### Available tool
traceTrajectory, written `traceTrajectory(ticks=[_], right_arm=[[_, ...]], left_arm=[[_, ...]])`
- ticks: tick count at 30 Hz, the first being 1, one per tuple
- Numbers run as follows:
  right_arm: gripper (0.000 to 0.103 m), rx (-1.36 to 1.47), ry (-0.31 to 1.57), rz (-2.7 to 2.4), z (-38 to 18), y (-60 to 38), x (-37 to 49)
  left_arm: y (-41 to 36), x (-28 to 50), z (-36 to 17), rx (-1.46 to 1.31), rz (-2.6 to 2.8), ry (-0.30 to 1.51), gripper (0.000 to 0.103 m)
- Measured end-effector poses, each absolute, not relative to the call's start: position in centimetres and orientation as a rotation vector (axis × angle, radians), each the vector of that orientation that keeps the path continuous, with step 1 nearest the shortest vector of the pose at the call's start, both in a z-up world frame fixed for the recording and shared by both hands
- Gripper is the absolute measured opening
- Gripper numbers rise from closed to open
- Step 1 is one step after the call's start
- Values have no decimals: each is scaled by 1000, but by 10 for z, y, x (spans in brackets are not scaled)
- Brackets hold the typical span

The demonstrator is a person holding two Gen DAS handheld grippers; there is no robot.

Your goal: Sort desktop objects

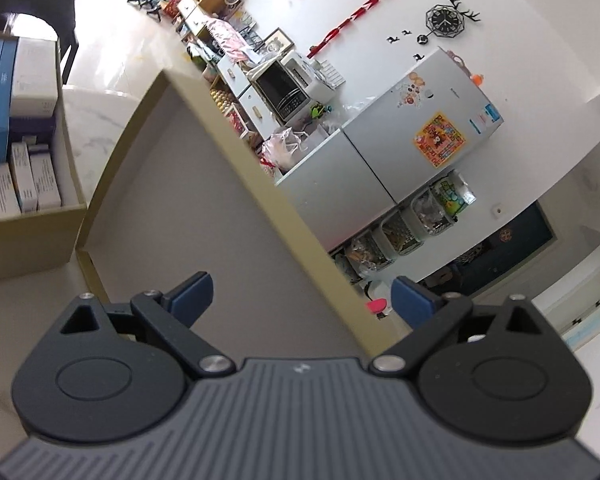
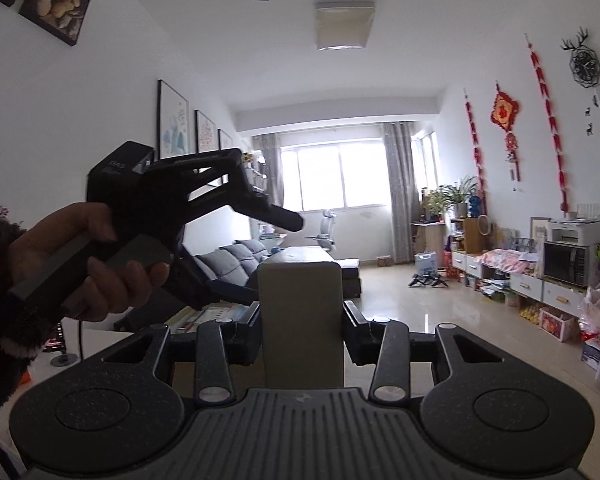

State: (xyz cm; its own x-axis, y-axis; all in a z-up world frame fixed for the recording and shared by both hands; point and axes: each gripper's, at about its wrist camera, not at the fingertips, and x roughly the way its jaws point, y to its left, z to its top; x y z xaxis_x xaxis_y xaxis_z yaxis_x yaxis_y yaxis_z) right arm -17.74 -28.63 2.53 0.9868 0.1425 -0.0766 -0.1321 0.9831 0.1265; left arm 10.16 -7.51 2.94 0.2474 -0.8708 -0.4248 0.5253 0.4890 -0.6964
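Two grippers share one job: a beige lid (image 1: 188, 184) held in the air, well above the table (image 1: 100, 108). The right gripper (image 2: 300, 334) has its pads pressed on the lid's rim (image 2: 300, 320), seen edge-on. The left gripper (image 1: 302, 300) is spread wide with nothing clamped; the lid's inside lies ahead of it, not touched as far as I can tell. Sorting looks largely done: the box (image 1: 40, 216) on the table already holds packets (image 1: 24, 184) stood in rows, and what seems left is closing it with the lid. Only the left view shows the box and its contents. Only the right view shows the hand (image 2: 76, 264) holding the left gripper, and the grip on the rim
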Motion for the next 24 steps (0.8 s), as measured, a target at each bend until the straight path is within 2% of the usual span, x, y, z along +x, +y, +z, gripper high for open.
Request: traceTrajectory(ticks=[10, 14, 16, 18, 19, 21, 24], right_arm=[[49, 76, 70, 253, 30, -264, -179], [50, 27, 73, 336, 32, -248, -180], [51, 18, 77, 392, 33, -243, -178], [49, 31, 87, 450, 33, -240, -174], [42, 44, 91, 480, 33, -239, -172], [39, 80, 98, 549, 34, -239, -167], [39, 126, 108, 597, 35, -242, -159]], left_arm=[[-77, 98, 42, -310, -960, 888, 98], [-69, 95, 36, -277, -966, 898, 95], [-61, 96, 33, -279, -968, 905, 91], [-54, 98, 27, -284, -957, 921, 77], [-52, 98, 25, -284, -952, 928, 73], [-49, 98, 20, -281, -940, 936, 55], [-42, 97, 14, -299, -950, 923, 54]])
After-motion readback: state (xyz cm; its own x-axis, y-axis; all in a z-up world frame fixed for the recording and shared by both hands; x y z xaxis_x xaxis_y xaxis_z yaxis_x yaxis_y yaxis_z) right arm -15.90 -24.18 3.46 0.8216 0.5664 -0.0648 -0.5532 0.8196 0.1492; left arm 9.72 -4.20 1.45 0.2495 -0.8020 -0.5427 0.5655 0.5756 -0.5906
